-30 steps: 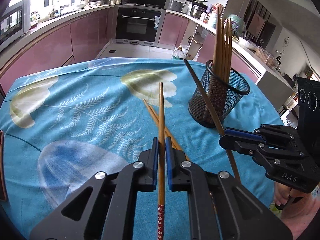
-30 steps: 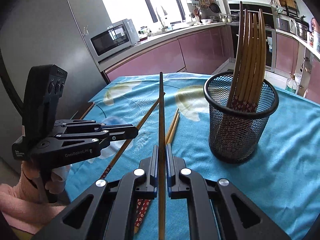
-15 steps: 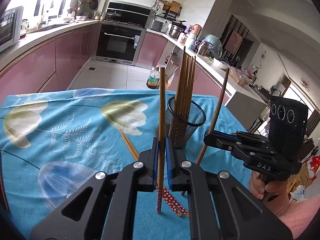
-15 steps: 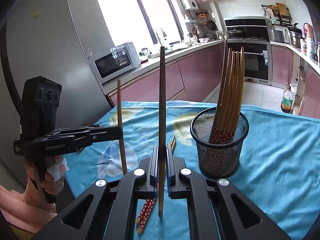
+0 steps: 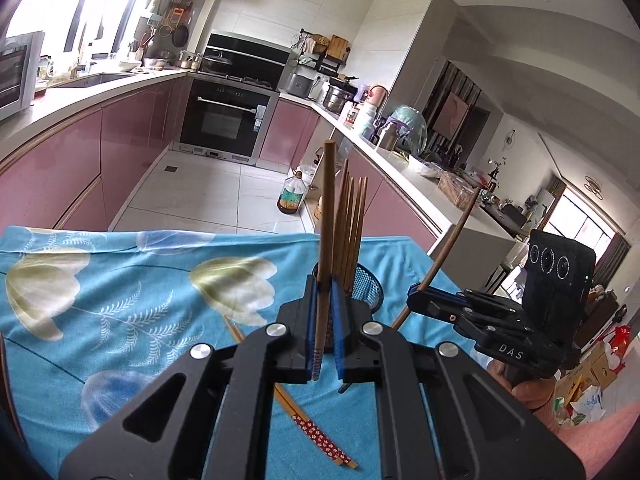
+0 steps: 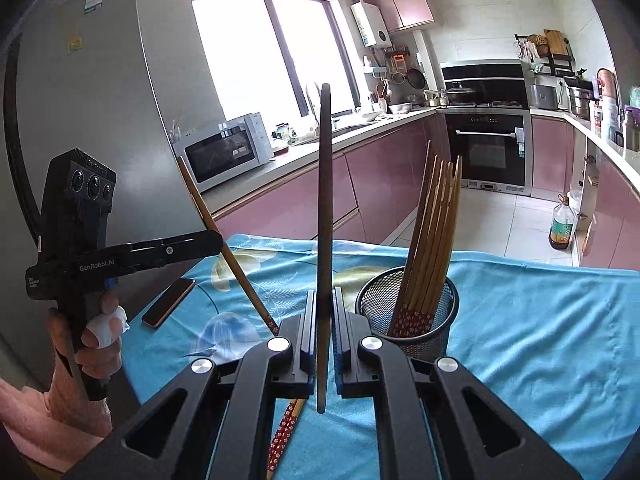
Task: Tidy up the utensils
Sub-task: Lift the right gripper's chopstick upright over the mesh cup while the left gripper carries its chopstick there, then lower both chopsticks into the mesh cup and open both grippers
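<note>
Room: kitchen with pink cabinets, a black oven (image 5: 226, 120) set into the far run, a microwave (image 6: 224, 150) on the counter under the window.
Table: covered by a blue cloth (image 5: 120, 280) printed with pale flowers and ferns.
Left chopstick (image 5: 326, 216): light brown, gripped between the blue pads of the left gripper (image 5: 323, 332); it stands nearly upright, its patterned end hanging below the jaws, clear of the cloth.
Left gripper: jaws clenched on that stick; in the right wrist view it sits at left (image 6: 214, 240), with the stick slanting up past it.
Right chopstick (image 6: 324, 208): dark brown, upright between the pads of the right gripper (image 6: 323, 340), lower end hanging just below the jaws.
Right gripper: jaws clamped on the dark stick; in the left wrist view it shows at right (image 5: 416, 300), the stick leaning up and to the right.
Holder (image 6: 408, 320): black mesh cup standing on the cloth, near both grippers, with a bunch of chopsticks (image 6: 436, 232) leaning inside, red flowered ends down.
Loose pair (image 5: 316, 432): two chopsticks lying side by side on the cloth below the left gripper, red flowered ends nearest the camera.
Phone (image 6: 168, 302): flat on the cloth near its left edge.
Hands: one (image 6: 96, 336) around each gripper's handle, pink sleeves at the wrists.
Floor: white tiles, an oil bottle (image 5: 292, 196) standing by the cabinets.
</note>
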